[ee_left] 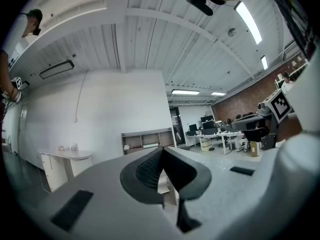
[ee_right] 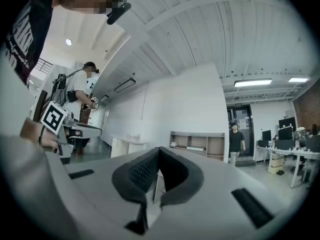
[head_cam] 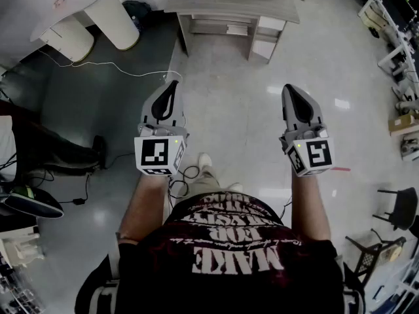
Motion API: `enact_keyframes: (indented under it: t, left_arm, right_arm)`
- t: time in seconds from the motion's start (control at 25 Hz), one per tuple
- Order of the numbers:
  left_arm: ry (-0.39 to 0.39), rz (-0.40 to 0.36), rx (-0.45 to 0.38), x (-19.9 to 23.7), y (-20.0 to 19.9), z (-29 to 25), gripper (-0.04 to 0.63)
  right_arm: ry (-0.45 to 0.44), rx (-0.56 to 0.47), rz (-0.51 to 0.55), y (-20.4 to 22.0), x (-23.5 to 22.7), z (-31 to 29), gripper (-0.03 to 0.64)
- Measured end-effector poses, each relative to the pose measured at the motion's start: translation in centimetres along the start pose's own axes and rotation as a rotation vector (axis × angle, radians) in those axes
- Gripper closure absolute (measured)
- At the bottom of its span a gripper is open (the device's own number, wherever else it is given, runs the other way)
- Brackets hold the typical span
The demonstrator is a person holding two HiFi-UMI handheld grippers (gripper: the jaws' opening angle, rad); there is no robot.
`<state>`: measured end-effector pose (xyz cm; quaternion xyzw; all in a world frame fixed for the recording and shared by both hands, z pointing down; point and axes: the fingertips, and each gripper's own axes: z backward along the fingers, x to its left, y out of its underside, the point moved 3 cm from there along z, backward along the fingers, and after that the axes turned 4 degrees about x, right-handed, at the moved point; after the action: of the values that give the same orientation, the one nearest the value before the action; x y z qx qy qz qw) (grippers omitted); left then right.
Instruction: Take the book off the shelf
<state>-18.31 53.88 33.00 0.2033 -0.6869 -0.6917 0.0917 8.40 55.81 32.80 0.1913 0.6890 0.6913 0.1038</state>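
Across the floor (head_cam: pixel 262 97), well ahead of you, stands the shelf (head_cam: pixel 229 2). A pale flat thing in its middle bay looks like the book (ee_right: pixel 194 148), but it is too small to confirm. Your left gripper (head_cam: pixel 171 87) and right gripper (head_cam: pixel 290 91) point level at it, jaws pressed together, nothing between.

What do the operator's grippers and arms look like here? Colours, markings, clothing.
Both the left gripper and right gripper are light grey shells tapering to a point, with black ribbed pads inside. Each carries a white cube of black square markers and a small green light. The person wears a short-sleeved dark maroon T-shirt with white lettering.
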Motion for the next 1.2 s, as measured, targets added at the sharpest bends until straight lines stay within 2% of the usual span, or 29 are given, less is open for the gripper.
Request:
enact_keyframes:
  t: [0.16, 0.4, 0.64, 0.92, 1.2]
  left_arm:
    - [0.01, -0.04, 0.006, 1.6, 0.0, -1.5, 0.589]
    - [0.028, -0.015, 0.024, 4.7, 0.9, -5.3, 0.589]
    - [0.056, -0.039, -0.031, 7.7, 0.5, -9.0, 0.589]
    - [0.115, -0.024, -0.025, 10.9, 1.5, -12.3, 0.589]
    - [0.149, 0.006, -0.026, 12.8, 2.2, -14.0, 0.589]
  right_arm:
    - [-0.001, 0.005, 0.008, 0.1, 0.6, -2.1, 0.616]
    - [-0.009, -0.01, -0.006, -0.3, 0.7, -5.7, 0.614]
    - [0.041, -0.01, -0.011, -0.8, -0.2, -9.2, 0.614]
    - [0.097, 0.006, 0.027, -1.6, 0.5, -12.9, 0.614]
    - [0.091, 0.008, 0.032, -1.6, 2.0, -14.0, 0.614]
